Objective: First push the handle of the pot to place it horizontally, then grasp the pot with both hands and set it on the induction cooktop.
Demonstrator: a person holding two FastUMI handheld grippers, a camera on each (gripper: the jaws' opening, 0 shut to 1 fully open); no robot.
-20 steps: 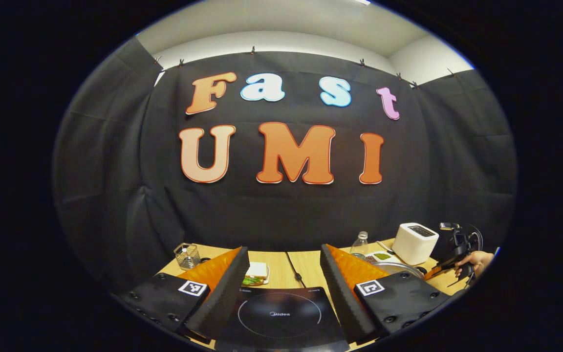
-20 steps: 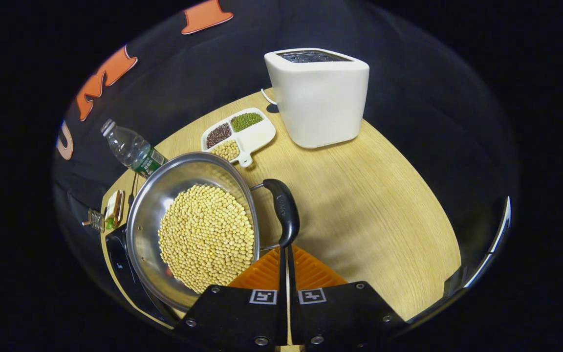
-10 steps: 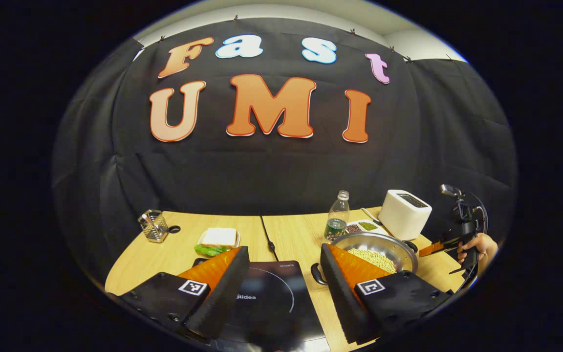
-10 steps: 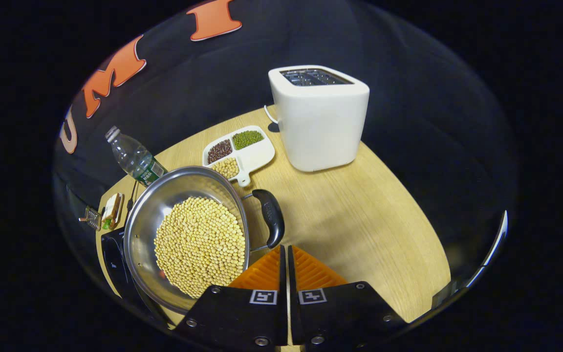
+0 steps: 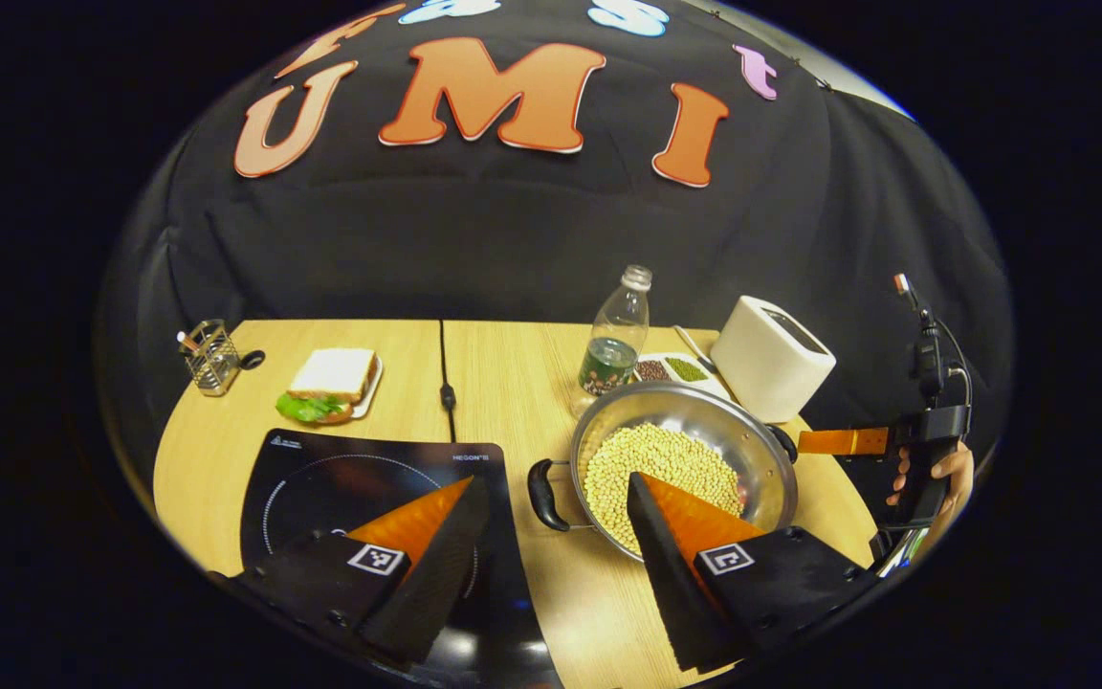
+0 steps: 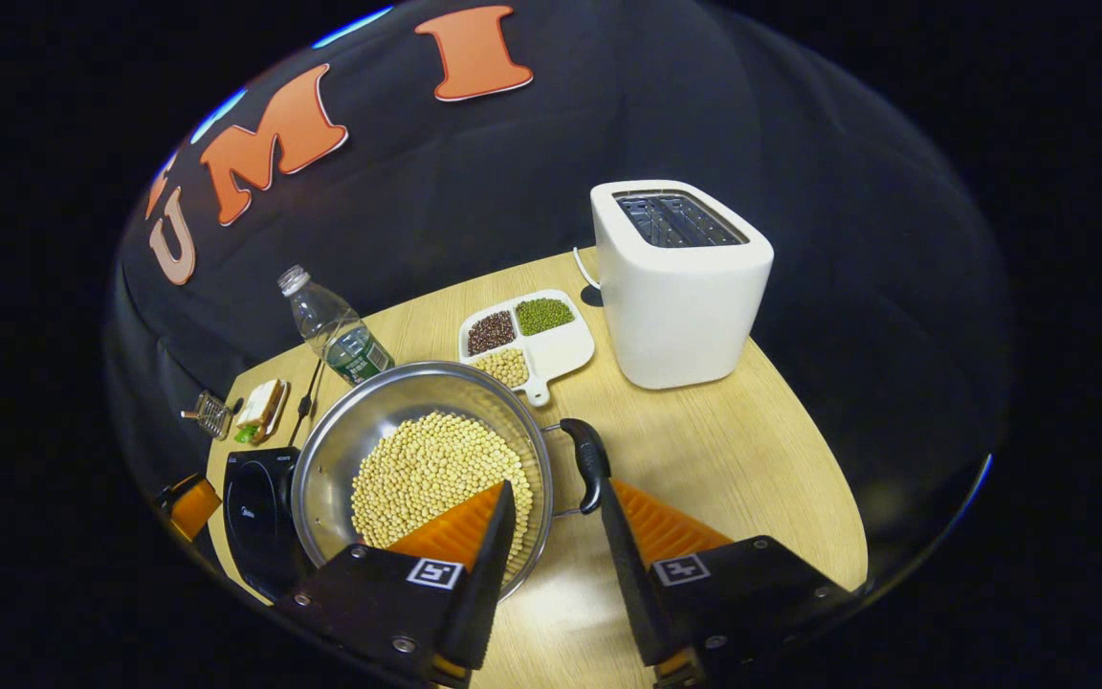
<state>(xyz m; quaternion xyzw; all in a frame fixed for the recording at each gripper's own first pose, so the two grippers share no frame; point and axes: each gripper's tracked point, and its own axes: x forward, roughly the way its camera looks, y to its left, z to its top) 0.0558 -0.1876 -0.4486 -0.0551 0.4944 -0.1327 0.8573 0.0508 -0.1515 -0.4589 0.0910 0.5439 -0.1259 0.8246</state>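
Observation:
A steel pot (image 5: 704, 407) full of soybeans (image 5: 656, 459) stands on the wooden table just right of the black induction cooktop (image 5: 341, 474). My left gripper (image 5: 556, 483) is open, and the pot's near black handle (image 5: 541, 495) lies between its fingertips. In the right gripper view the pot (image 6: 350, 445) has its other black handle (image 6: 589, 464) level, pointing at me. My right gripper (image 6: 556, 490) is open with that handle just ahead of its gap. The right gripper (image 5: 843, 441), held by a hand (image 5: 938, 474), is also in the left gripper view beside the pot.
Behind the pot stand a white toaster (image 6: 680, 277), a divided bean dish (image 6: 527, 340) and a water bottle (image 6: 331, 325). A sandwich on a plate (image 5: 331, 383), a wire holder (image 5: 211, 356) and a cable (image 5: 446, 383) lie behind the cooktop.
My right gripper has opened from shut and now faces the pot's handle. My left gripper has tilted down and moved right, bringing the pot's other handle between its fingers.

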